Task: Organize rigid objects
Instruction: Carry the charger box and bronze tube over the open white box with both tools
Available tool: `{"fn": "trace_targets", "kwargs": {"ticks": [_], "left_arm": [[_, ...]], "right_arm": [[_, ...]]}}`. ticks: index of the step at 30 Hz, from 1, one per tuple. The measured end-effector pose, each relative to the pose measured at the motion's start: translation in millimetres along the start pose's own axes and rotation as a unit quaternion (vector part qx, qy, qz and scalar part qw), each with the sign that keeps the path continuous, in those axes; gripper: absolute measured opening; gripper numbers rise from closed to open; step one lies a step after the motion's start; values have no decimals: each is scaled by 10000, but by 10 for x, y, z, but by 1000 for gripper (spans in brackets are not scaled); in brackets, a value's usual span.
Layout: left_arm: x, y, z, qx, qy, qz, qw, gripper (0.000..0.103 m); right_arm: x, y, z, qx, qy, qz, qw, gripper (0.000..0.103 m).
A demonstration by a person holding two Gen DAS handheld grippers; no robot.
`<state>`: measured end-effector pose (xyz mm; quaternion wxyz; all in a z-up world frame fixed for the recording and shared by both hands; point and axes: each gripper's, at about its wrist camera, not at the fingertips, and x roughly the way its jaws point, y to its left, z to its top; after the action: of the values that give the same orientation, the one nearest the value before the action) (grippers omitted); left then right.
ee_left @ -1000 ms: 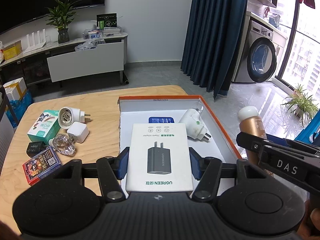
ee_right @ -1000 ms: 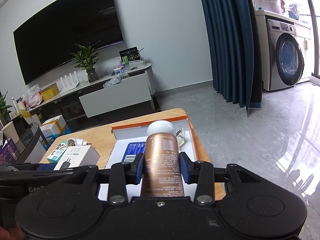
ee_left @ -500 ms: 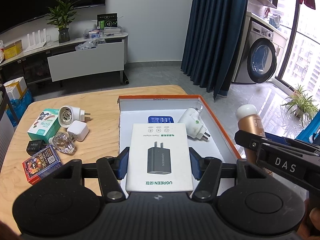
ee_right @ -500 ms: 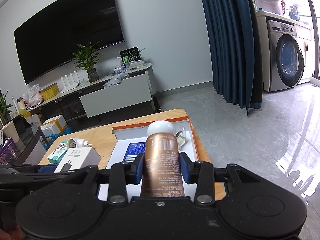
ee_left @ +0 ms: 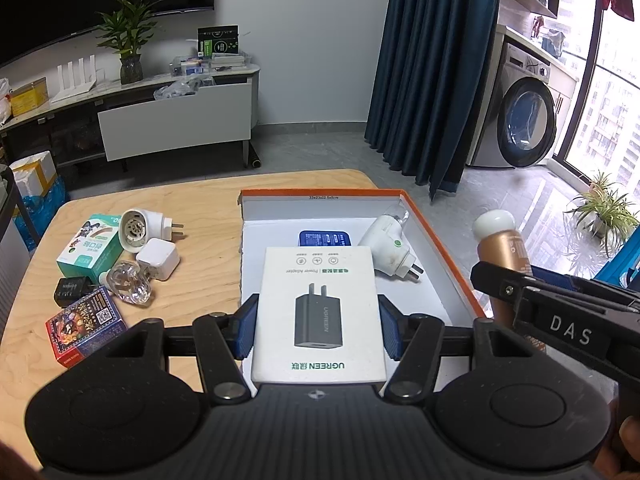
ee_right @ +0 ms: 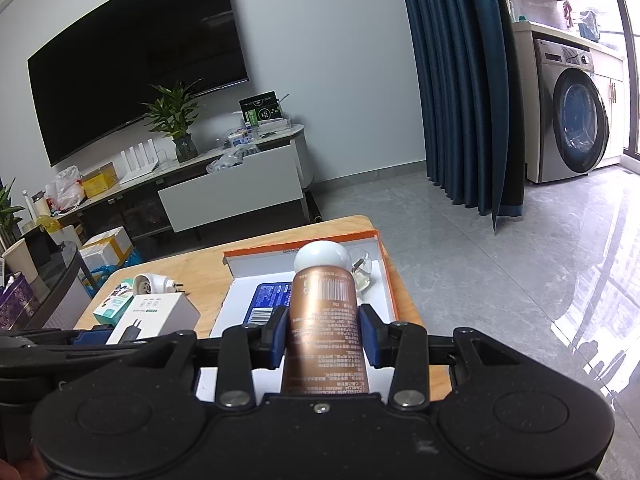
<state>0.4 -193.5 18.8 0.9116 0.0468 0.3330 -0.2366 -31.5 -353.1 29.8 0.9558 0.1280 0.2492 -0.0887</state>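
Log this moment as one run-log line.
left tool: holds charger box | right tool: holds bronze bottle | orange tray: open

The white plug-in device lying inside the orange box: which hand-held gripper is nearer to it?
Left. The left hand-held gripper, holding the UGREEN adapter box, hangs over the orange box just short of the white plug-in device; the right hand-held gripper, holding the bronze bottle, sits outside the box's right rim.

Blue box (ee_left: 325, 237) mostly hidden behind charger box (ee_left: 318, 312); bottle (ee_right: 326, 328) base hidden by right tongs (ee_right: 324, 334); label text unreadable.
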Motion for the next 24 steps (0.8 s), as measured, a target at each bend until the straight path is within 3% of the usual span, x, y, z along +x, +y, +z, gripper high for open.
{"fn": "trace_targets", "kwargs": {"ticks": [24], "left_arm": [[103, -15, -64, -40, 123, -12, 9999, 60]], "right_arm": [[121, -29, -49, 3, 154, -63, 9999, 46]]}}
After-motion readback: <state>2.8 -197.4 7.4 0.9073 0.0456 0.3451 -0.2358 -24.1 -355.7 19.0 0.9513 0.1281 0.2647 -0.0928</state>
